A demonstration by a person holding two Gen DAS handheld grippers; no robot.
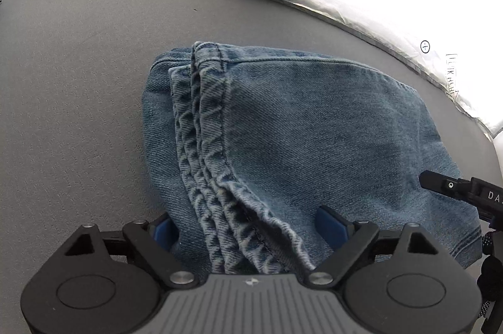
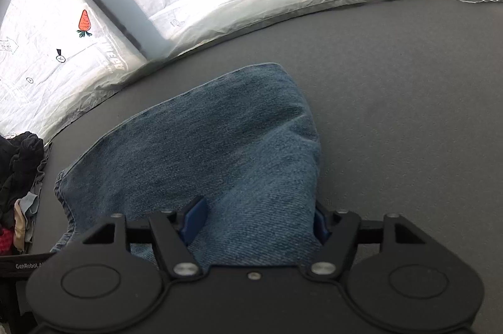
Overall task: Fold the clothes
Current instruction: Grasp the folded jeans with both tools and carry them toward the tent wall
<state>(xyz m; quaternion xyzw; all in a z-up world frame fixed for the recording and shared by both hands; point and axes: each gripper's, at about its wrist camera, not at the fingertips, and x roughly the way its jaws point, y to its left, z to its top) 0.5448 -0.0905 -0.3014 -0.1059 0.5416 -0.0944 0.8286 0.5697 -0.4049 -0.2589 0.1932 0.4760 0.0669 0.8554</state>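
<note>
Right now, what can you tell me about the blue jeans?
The jeans are faded blue denim, folded into a thick bundle lying on the grey surface. In the left wrist view, several stitched hems stack along one edge, rippled with pale wear marks. The left tongs straddle that hemmed edge; the right tongs straddle the plain folded side. Whether the blue pads are pressing the cloth I cannot tell.

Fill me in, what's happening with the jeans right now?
A person is folding a pair of blue jeans on a grey table with two handheld grippers. The left gripper straddles the stacked hems, and the right gripper straddles another thick fold. Whether either is actually pinching is unclear. A pile of other clothes waits at the side.
</note>
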